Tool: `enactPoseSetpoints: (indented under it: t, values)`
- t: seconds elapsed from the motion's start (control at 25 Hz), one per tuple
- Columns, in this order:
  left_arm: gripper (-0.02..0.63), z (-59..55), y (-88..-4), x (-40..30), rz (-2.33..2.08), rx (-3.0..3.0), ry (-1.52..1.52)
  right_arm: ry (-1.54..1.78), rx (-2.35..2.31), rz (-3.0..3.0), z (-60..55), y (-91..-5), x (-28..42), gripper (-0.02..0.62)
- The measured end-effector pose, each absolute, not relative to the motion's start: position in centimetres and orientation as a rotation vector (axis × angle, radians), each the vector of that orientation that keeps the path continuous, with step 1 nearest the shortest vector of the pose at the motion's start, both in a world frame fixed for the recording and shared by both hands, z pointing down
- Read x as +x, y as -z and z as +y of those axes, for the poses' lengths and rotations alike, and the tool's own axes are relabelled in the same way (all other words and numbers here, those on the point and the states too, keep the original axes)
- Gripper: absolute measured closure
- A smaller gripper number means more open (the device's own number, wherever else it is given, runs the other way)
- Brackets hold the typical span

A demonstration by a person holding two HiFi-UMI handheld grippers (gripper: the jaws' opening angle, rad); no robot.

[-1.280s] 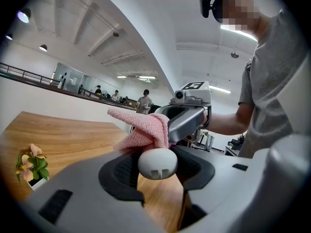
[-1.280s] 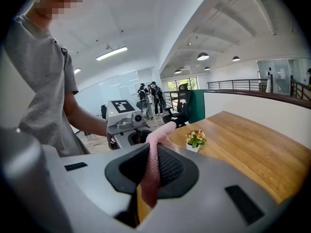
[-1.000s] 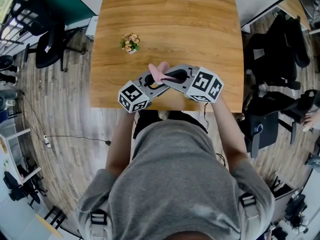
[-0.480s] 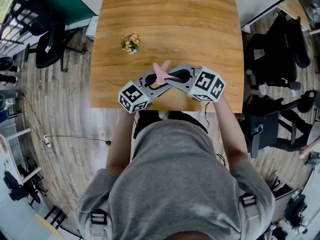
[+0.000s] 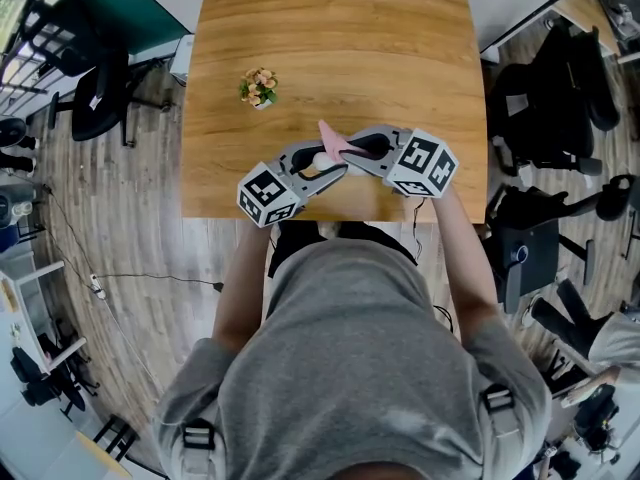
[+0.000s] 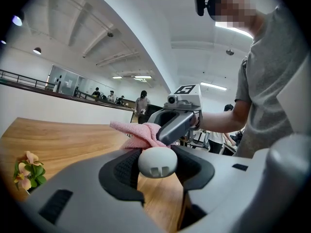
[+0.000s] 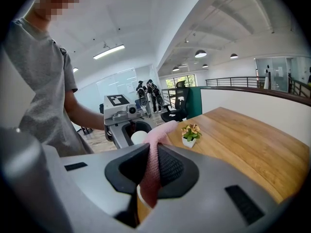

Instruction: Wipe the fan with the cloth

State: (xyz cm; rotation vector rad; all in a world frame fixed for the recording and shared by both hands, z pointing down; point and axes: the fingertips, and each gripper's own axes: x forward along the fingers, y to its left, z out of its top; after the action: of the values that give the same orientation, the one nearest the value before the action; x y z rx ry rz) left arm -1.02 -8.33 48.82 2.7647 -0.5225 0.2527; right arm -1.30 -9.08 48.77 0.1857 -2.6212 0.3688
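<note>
A small white rounded fan [image 6: 157,162] sits between the pads of my left gripper [image 6: 157,168], which is shut on it above the near edge of the wooden table [image 5: 340,48]. In the head view the fan [image 5: 320,161] shows as a pale spot where the two grippers meet. My right gripper [image 7: 150,171] is shut on a pink cloth [image 7: 153,169], pinched thin between its black pads. The cloth [image 6: 141,134] lies against the far side of the fan, with the right gripper [image 6: 169,131] just behind it. The right gripper view shows the left gripper [image 7: 137,130] facing me, the fan [image 7: 138,137] in it.
A small potted flower [image 5: 258,86] stands on the table's left part, beyond the grippers. Black office chairs stand off the table to the left [image 5: 100,88] and to the right [image 5: 555,98]. The person's torso fills the lower half of the head view.
The right gripper has shifted a little to the right, drawing the pink cloth with it across the fan. The left gripper has stayed put.
</note>
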Motion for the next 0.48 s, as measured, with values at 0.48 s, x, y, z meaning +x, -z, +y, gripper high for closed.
enactPoseSetpoints:
  t: [0.48]
  values:
    - [0.407, -7.7, -47.6, -1.2, -0.519, 2.785, -0.216, -0.378, 0.253, -2.608, -8.9, -49.4, 0.9, 0.551]
